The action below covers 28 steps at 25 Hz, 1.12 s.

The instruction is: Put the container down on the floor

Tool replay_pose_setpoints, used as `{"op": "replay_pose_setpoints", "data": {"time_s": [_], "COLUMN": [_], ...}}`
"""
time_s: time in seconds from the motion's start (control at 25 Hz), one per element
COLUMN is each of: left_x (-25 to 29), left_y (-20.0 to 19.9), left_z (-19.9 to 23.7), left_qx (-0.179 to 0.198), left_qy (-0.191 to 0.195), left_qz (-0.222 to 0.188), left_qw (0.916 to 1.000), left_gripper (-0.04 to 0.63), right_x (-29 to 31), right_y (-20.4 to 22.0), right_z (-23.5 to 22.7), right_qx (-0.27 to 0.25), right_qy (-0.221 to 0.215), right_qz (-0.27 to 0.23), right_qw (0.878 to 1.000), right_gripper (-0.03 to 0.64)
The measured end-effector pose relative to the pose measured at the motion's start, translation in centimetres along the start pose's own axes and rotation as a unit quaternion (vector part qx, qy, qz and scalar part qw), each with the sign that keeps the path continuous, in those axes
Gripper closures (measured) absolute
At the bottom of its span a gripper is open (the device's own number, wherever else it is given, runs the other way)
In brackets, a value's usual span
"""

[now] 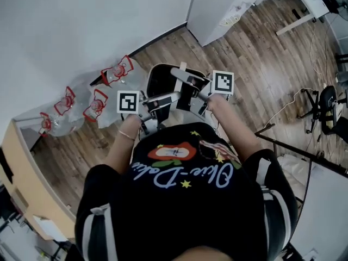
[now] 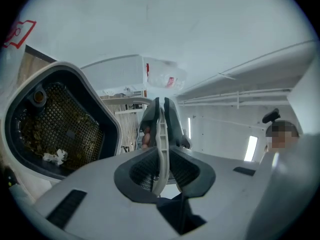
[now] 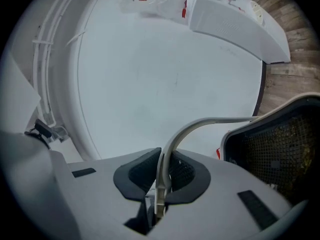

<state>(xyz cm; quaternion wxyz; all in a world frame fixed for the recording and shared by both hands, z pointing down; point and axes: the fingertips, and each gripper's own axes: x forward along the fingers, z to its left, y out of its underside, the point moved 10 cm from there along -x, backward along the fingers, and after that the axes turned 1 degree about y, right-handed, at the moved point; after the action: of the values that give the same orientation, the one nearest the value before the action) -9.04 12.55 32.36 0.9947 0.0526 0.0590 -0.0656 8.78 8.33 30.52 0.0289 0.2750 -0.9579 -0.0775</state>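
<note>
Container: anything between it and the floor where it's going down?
Nothing visible. The container hangs by its handle from the left gripper and right gripper, both shut on it, over wood floor. The bottles sit off to its left by the wall. The spot straight under it is hidden.

Office-style workroom: a wood-plank floor (image 1: 261,64) meets a white wall (image 1: 81,20) where a white cabinet (image 1: 217,10) stands. Right of the cabinet are desk legs (image 1: 296,23), a black swivel chair (image 1: 328,105) and loose cables (image 1: 291,102); left of it, clear red-handled bottles (image 1: 117,72).
</note>
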Motion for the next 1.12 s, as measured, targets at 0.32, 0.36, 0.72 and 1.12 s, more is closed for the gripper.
{"op": "replay_pose_setpoints", "data": {"time_s": [0.32, 0.36, 0.72, 1.12], "left_x": [4.3, 4.9, 9.4, 12.0], "left_y": [-6.3, -7.1, -12.6, -16.2], "left_z": [1.9, 2.0, 3.4, 6.5], "left_qx": [0.0, 0.001, -0.007, -0.014], "left_qy": [-0.018, -0.016, -0.039, -0.064], "left_qz": [-0.086, -0.094, -0.166, -0.209], "left_qw": [0.9961, 0.9955, 0.9854, 0.9756], "left_gripper": [0.536, 0.535, 0.537, 0.538], "right_x": [3.1, 3.4, 5.6, 7.3], "right_y": [-9.7, -10.8, -19.1, -24.3], "right_z": [-2.3, -2.5, -4.6, -7.9], "right_qx": [0.003, 0.005, 0.012, 0.017], "right_qy": [0.0, 0.0, -0.001, 0.016], "right_qz": [0.091, 0.1, 0.17, 0.226], "right_qw": [0.996, 0.995, 0.985, 0.974], "right_gripper": [0.595, 0.595, 0.595, 0.595]}}
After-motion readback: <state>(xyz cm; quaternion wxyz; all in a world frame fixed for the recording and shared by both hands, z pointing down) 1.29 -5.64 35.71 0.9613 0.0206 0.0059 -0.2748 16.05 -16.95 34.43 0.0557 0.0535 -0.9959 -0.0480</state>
